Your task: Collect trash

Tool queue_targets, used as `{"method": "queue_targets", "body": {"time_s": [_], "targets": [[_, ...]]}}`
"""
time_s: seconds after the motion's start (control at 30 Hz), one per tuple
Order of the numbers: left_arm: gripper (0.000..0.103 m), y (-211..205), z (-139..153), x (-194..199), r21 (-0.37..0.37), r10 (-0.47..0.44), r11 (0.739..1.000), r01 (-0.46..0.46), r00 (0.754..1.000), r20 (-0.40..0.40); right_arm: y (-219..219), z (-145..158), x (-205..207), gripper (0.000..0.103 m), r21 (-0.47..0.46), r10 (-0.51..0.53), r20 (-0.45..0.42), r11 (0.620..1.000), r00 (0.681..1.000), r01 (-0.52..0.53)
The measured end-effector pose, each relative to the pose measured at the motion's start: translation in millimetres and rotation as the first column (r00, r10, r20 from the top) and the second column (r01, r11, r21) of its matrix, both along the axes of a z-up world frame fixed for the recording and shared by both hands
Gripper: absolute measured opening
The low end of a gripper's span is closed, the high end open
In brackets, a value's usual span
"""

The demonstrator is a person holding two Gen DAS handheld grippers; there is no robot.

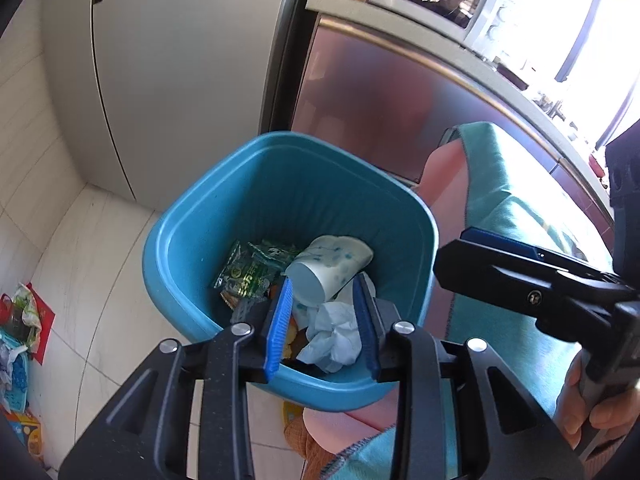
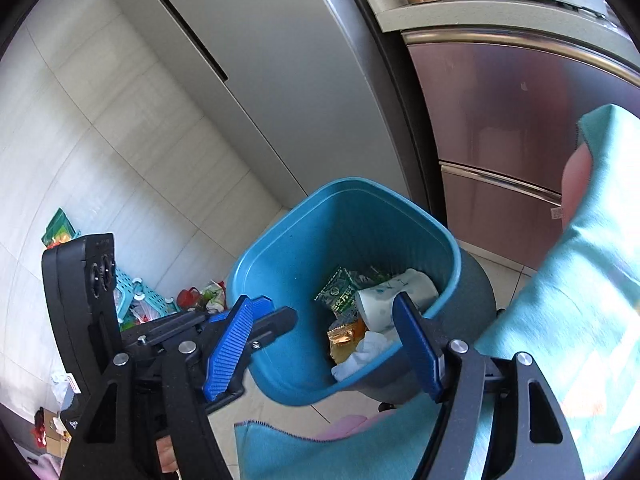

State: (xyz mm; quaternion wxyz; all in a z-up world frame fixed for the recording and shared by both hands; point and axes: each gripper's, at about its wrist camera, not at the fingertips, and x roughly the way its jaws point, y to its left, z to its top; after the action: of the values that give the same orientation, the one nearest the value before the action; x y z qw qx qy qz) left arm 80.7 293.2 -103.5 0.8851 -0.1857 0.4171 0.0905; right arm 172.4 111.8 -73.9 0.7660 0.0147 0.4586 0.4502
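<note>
Left wrist view shows my bin (image 1: 188,248) holds a cup (image 1: 320,276), wrappers (image 1: 248,272) and tissue (image 1: 332,336), both my grippers (image 1: 324,324) (image 2: 324,344) hang open and empty, and more trash (image 1: 20,320) waits at the left edge.

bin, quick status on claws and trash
Both claws, left and right, open, empty. Paper cup and wrappers in blue bin. Nothing blocking.

both grippers look the same: matte black plastic frames with triangular cutouts, round silver pivot screws (image 1: 403,327) just behind the fingers. left gripper (image 1: 326,322) has two bright blue ribbed pads (image 1: 279,326) on the inner faces of its fingers. right gripper (image 2: 324,344) has matching ribbed blue pads (image 2: 230,350), plus a small black screw
</note>
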Motion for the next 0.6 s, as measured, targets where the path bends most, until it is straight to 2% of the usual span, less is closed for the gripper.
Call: {"method": "queue_targets", "body": {"time_s": [0.3, 0.37, 0.43, 0.6], "targets": [[0.049, -24, 30, -28, 0.075, -0.033, 0.997, 0.025, 0.994, 0.105, -40, 9, -20, 0.070, 0.048, -0.023, 0.046, 0.999, 0.999, 0.020], [0.058, -31, 37, -34, 0.095, -0.037, 0.995, 0.025, 0.991, 0.131, -48, 12, -27, 0.070, 0.060, -0.029, 0.065, 0.998, 0.997, 0.025], [0.060, -37, 44, -40, 0.110, -0.044, 0.994, 0.026, 0.987, 0.157, -55, 15, -33, 0.070, 0.070, -0.037, 0.086, 0.997, 0.996, 0.031], [0.076, -52, 60, -56, 0.138, -0.060, 0.990, 0.030, 0.975, 0.212, -74, 22, -51, 0.074, 0.093, -0.064, 0.128, 0.994, 0.990, 0.052]]}}
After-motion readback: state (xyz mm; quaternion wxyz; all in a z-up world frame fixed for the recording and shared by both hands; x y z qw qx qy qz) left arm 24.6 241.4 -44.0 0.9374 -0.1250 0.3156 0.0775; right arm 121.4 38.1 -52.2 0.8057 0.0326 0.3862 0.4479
